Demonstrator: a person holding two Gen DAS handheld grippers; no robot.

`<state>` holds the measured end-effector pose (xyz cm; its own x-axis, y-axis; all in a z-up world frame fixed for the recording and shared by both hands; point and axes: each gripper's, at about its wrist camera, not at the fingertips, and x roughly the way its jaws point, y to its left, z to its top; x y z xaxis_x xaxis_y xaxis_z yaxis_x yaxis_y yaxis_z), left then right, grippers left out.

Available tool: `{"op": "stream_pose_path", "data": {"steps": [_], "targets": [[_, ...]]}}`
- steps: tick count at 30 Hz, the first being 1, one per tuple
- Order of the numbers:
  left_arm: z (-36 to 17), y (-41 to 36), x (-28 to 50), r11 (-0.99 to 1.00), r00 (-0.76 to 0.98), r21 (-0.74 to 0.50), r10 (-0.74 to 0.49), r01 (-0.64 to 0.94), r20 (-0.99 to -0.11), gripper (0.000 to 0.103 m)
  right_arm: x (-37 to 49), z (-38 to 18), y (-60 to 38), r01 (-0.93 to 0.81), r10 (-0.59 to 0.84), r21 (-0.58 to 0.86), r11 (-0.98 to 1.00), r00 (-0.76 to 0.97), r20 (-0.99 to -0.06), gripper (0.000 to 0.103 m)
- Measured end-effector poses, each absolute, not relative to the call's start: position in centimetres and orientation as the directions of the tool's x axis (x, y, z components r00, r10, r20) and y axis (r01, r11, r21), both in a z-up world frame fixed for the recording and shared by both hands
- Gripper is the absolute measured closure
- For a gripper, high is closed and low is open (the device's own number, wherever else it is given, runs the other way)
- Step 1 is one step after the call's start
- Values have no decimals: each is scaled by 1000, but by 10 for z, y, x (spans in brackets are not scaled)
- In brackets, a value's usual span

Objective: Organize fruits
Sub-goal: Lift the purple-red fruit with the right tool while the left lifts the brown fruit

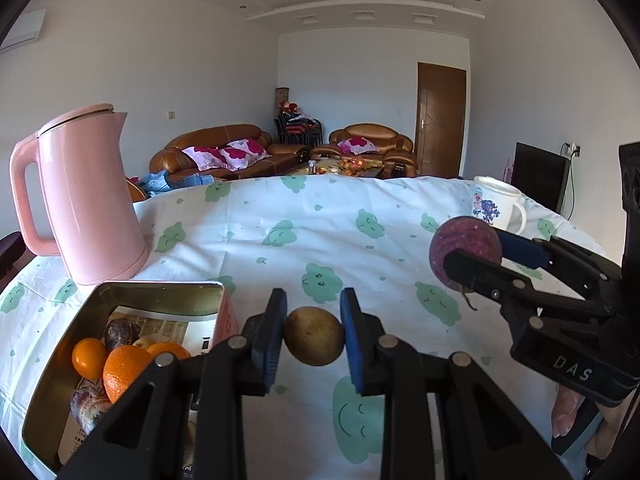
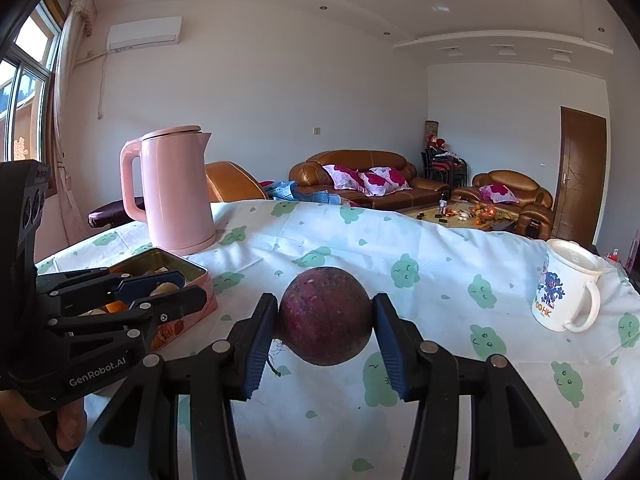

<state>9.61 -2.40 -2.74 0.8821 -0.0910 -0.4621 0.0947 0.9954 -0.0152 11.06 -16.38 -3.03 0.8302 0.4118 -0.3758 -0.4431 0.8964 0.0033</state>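
1. The left gripper (image 1: 313, 336) pinches a small yellow-brown fruit (image 1: 314, 336) between its blue pads, held only at the fruit's widest line. A round, smooth skin gripped that way could roll out or squirt forward if the squeeze eases or the wrist tilts on the way to the tin (image 1: 168, 290).
2. The right gripper (image 2: 325, 320) has its jaws closed on a dark purple fruit (image 2: 325, 316), larger and likely heavier, with a thin stalk hanging beneath. Here too the contact is two narrow patches, so a jolt could twist it loose and send it rolling across the tabletop (image 1: 320, 216).
3. The tin already holds oranges (image 1: 124, 370) and other dark fruits over a paper lining, so space looks tight. A fruit released from too high could bounce off the pile and over the rim.
4. Both grippers may head for the same tin; the right one lies to the right of the left and could collide with it if both go in together.
5. The pink kettle (image 1: 88, 196) stands just behind the tin, and a wide swing might knock it. The mug (image 2: 564, 288) sits well apart on the right.
6. Pose: the left gripper is level, just right of the tin's near corner. The right gripper is raised and angled in toward the left.
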Motion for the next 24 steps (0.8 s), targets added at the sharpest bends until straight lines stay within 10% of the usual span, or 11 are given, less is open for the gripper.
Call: {"op": "stream_pose_path", "data": {"steps": [24], "targets": [[-10, -4, 68, 997, 911, -16, -70, 70, -407, 74, 85, -8, -137, -505, 473, -8, 863, 813, -339, 52]]}}
